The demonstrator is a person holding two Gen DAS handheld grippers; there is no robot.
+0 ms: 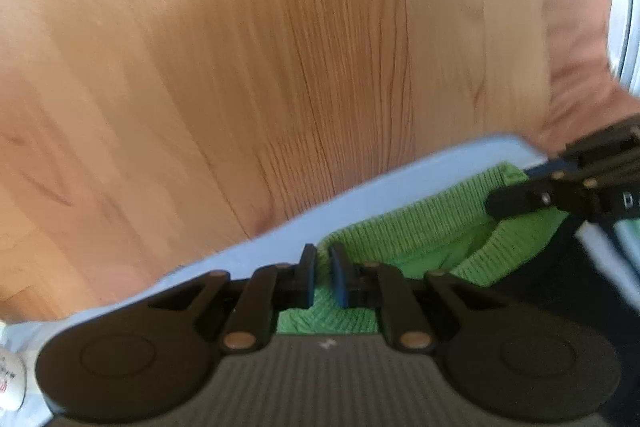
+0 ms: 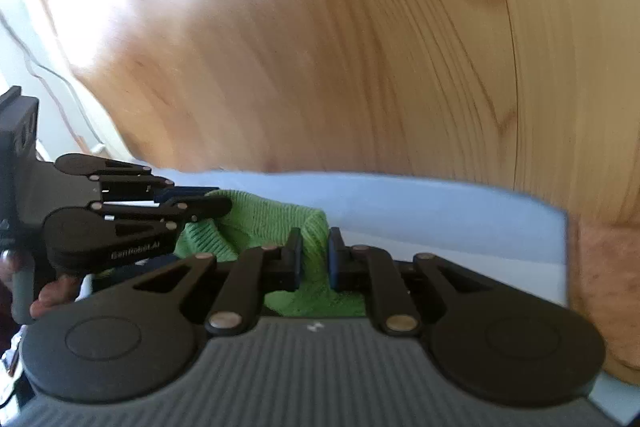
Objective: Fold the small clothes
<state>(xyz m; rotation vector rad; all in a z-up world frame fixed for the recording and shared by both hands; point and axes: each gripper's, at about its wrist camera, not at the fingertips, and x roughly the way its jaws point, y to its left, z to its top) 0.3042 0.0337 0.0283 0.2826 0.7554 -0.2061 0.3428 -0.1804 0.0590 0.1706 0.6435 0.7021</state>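
A small green ribbed knit garment (image 1: 404, 227) lies on a pale blue surface (image 1: 360, 195). My left gripper (image 1: 323, 277) is shut on the garment's ribbed edge; green fabric shows between its pads. My right gripper (image 2: 314, 259) is shut on another part of the same edge (image 2: 312, 227). In the left wrist view the right gripper (image 1: 520, 201) comes in from the right, on the knit rim. In the right wrist view the left gripper (image 2: 208, 205) reaches in from the left over the green knit (image 2: 260, 215). Both views are blurred.
The pale blue surface (image 2: 440, 211) sits over a wooden floor (image 1: 280, 47). A person's bare forearm (image 2: 600, 287) is at the right edge of the right wrist view, with fingers (image 2: 52, 295) on the left gripper's handle. A white object (image 1: 12, 375) shows at bottom left.
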